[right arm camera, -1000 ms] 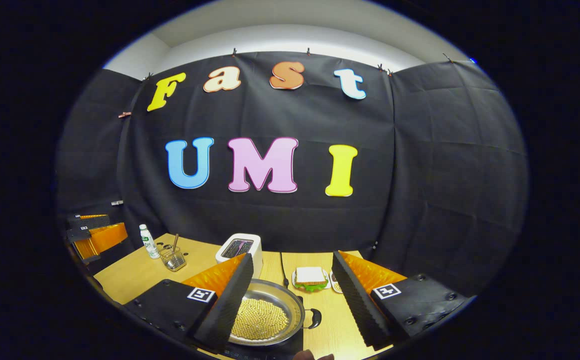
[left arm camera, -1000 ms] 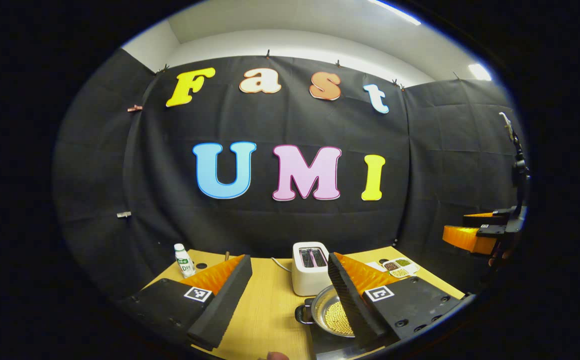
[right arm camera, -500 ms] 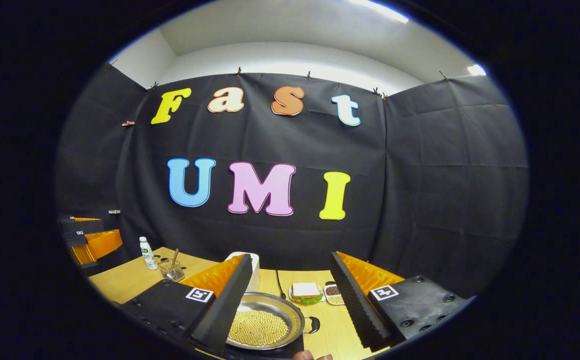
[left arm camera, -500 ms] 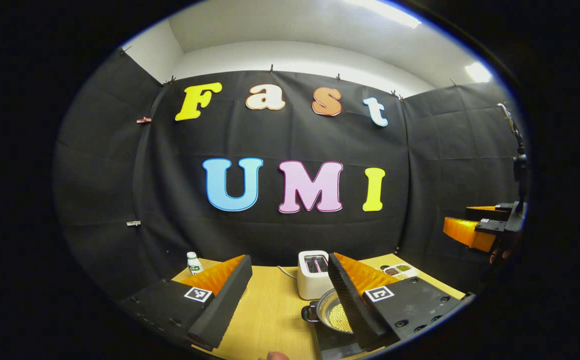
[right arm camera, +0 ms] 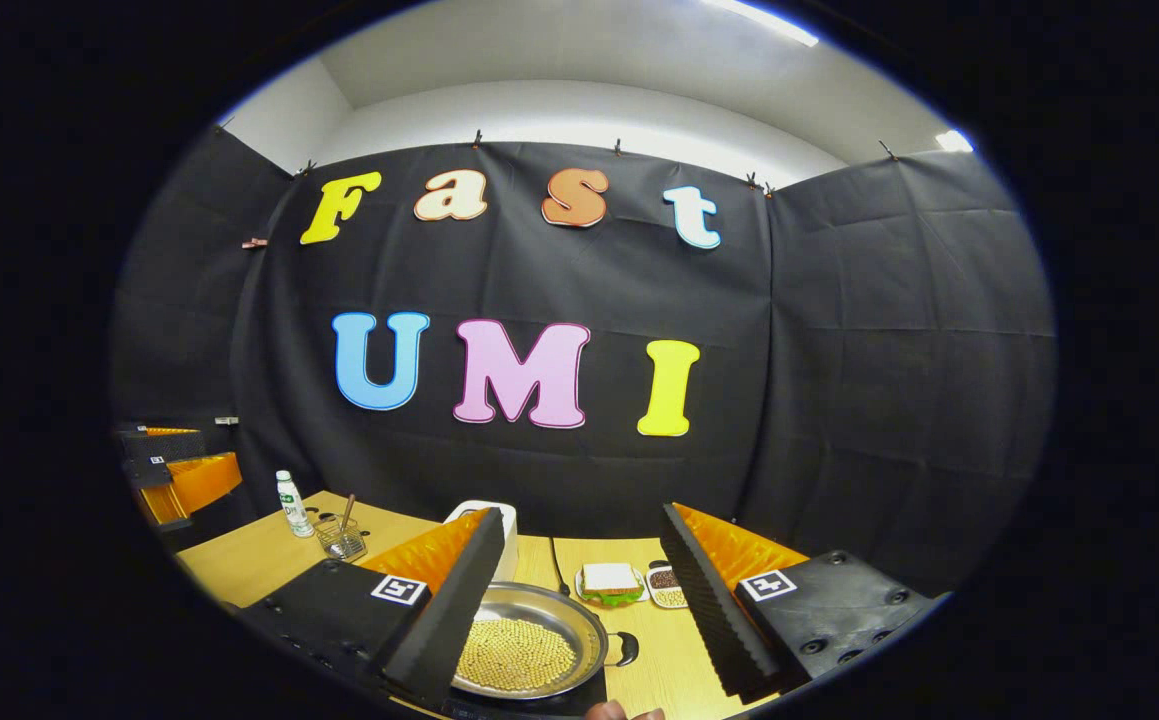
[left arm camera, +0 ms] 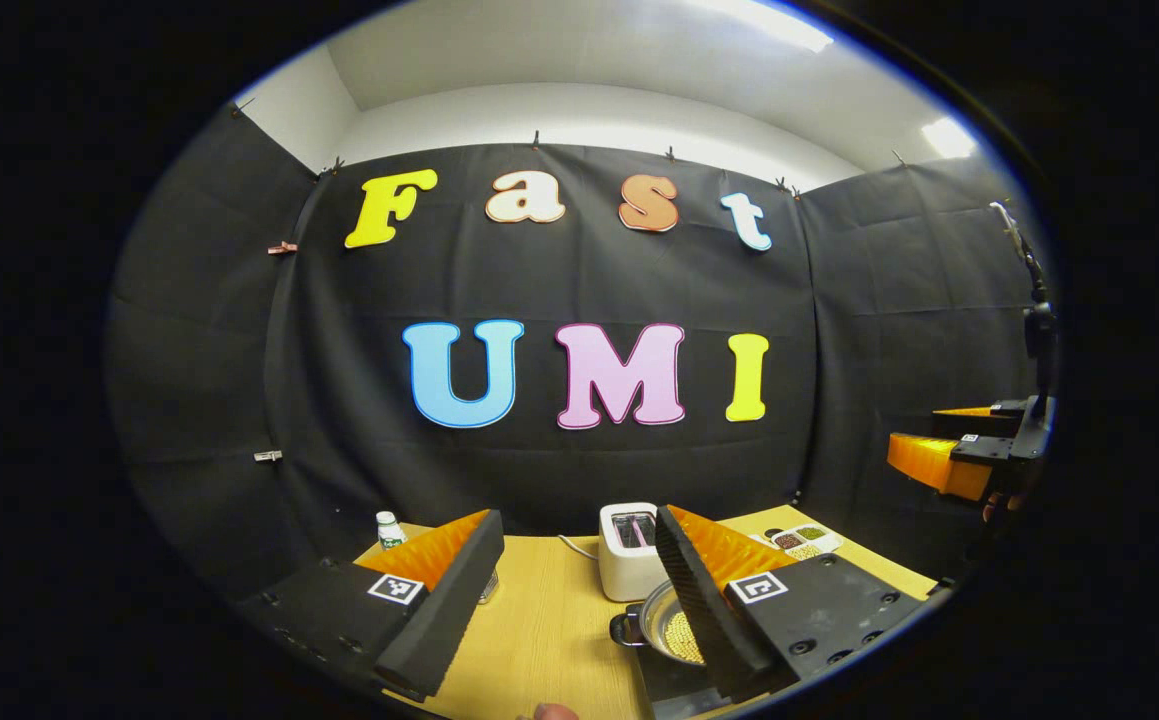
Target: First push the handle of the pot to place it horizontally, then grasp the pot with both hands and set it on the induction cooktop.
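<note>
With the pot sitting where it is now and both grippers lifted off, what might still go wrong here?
The pot, full of small yellow beans, sits on the dark cooktop close to the table's near edge; a bump might spill it. The left gripper and right gripper hang open just above it, so a careless dip might catch the rim or a side handle. The toaster and its cord stand close behind.

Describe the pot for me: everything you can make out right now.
The pot is a shallow, round, shiny metal pan holding a layer of small yellowish beads or beans. A dark loop handle sticks out sideways from its right side in the right gripper view; another shows on its left in the left gripper view. It sits level on a dark flat cooktop on the wooden table. Neither hand-held gripper touches it.
</note>
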`<state>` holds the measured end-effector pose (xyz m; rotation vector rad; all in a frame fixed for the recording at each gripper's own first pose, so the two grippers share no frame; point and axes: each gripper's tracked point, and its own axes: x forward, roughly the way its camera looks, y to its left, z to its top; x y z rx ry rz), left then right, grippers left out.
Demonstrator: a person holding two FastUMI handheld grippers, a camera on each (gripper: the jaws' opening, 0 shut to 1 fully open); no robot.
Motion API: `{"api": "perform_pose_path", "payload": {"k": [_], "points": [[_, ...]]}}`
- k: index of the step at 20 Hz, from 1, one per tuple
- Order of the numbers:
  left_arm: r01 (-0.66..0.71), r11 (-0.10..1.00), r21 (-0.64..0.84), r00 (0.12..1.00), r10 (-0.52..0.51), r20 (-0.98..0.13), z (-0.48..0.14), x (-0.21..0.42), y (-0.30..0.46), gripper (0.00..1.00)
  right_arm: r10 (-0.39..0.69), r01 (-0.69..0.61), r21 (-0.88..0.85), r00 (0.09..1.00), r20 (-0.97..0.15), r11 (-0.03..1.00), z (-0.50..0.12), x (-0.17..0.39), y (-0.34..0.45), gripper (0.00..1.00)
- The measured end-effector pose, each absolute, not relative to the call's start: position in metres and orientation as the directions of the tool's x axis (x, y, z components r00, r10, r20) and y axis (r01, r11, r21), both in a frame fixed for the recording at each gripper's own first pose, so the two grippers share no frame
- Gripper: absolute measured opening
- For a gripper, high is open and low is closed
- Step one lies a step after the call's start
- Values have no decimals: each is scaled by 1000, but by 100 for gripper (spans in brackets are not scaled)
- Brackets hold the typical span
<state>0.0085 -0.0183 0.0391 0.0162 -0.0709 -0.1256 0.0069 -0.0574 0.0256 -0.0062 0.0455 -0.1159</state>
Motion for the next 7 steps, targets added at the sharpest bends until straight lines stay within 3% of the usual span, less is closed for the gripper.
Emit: {"api": "perform_pose_path", "payload": {"k": [7], "points": [[119,993,14,991,-119,55,36,11,-18,95,-104,104,-6,993,-54,995,23,11,-59,97]]}}
